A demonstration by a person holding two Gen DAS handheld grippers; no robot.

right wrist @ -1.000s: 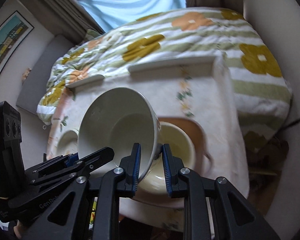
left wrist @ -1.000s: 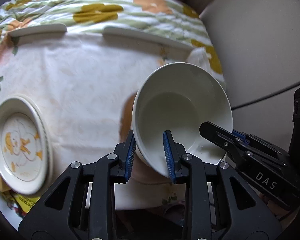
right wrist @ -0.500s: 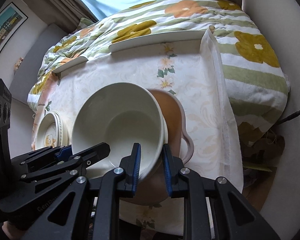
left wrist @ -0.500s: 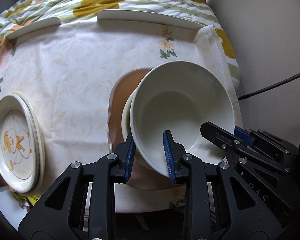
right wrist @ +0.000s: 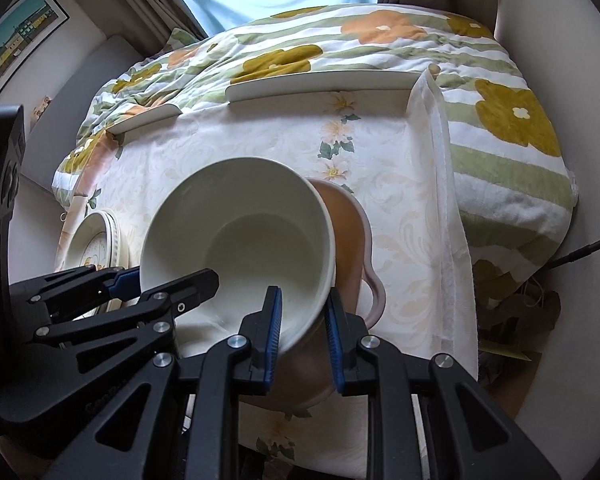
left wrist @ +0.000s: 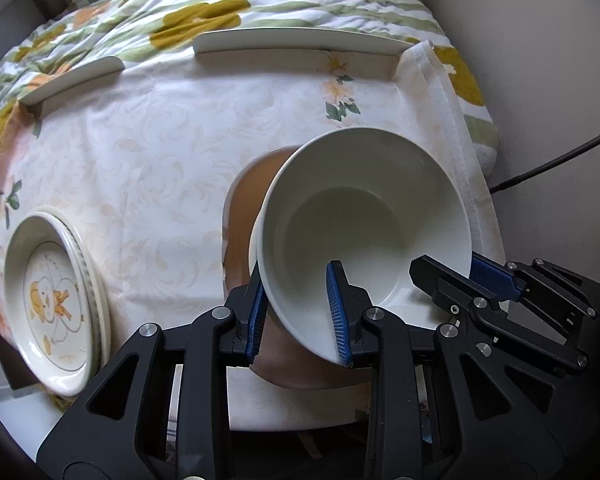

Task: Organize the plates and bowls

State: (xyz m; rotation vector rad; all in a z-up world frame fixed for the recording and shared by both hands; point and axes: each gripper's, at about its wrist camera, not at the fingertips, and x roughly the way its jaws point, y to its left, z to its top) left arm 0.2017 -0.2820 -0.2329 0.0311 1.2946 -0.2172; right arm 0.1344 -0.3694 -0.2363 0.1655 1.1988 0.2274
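White glazed stoneware, the bowl (left wrist: 364, 236) is pinched by both tools at once: the left gripper (left wrist: 300, 316) has its fingers (left wrist: 337, 312) clamped on the near rim, one pad inside and one outside, and the right gripper (right wrist: 300, 330) nips the rim further round the same way. Judging by the second pale rim (left wrist: 256, 240) peeking out just behind it, this bowl is going down into another bowl, itself seated in the pinkish-brown handled dish (right wrist: 352, 236).

To do this well, I would level the bowl so its foot meets the lower one squarely, lower both hands together, and only spread the fingers once the weight is taken. Letting one side go first could tip it against the lower rim and chip it.

Counting outward from the white bowl: two bowls nested or nearly so, one brown dish under them, and to its left a stack of duck-patterned plates (left wrist: 48, 300), at least two by the rims, though I cannot tell exactly. Beyond lies the cream tablecloth (left wrist: 160, 152) on the worktop, then two pale curved strips (left wrist: 300, 42) at its far edge, and one flowered quilt (right wrist: 380, 36).
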